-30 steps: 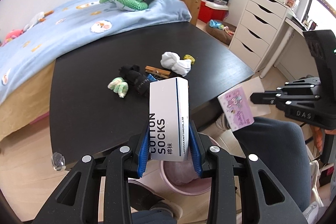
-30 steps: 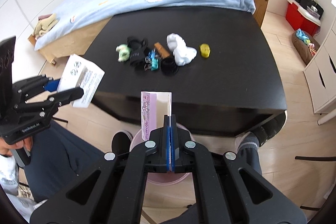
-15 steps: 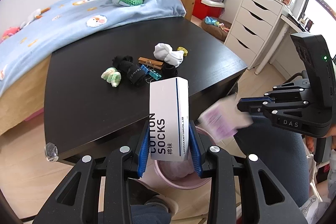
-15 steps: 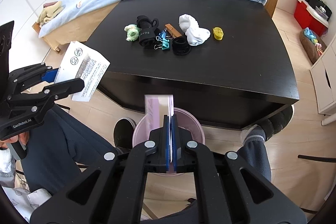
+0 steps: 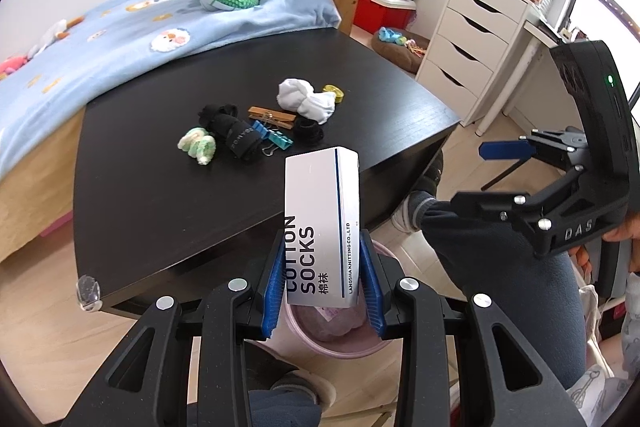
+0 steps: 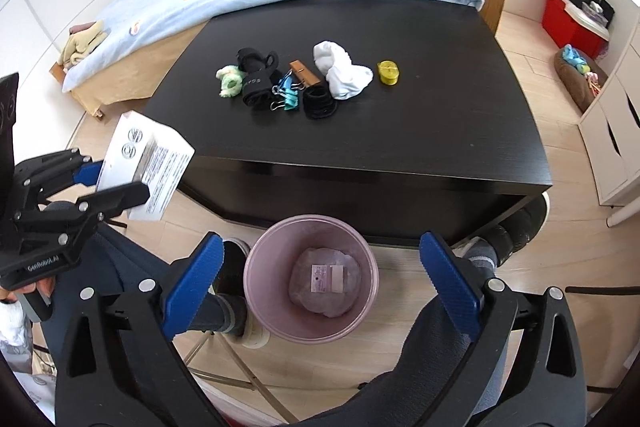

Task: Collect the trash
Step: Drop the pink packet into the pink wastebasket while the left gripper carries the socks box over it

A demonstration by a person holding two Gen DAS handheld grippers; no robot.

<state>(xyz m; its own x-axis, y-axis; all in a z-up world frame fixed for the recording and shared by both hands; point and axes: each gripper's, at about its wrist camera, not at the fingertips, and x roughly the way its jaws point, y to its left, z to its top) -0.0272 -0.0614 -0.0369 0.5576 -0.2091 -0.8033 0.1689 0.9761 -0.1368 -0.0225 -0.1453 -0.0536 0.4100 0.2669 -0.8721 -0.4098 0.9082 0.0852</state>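
Dropping stage: right gripper [image 6: 320,279], jaws opening and empty, above the pink bin [image 6: 256,291] beside the desk's [image 6: 400,147] near edge; left gripper [image 5: 322,283] clamps the sock box [image 5: 320,211], probably released next.

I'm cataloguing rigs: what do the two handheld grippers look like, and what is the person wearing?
Both grippers, left and right, are black linkage frames with silver screws and blue finger pads. White lettering marks their bodies; the right has a green light. The person wears dark blue trousers.
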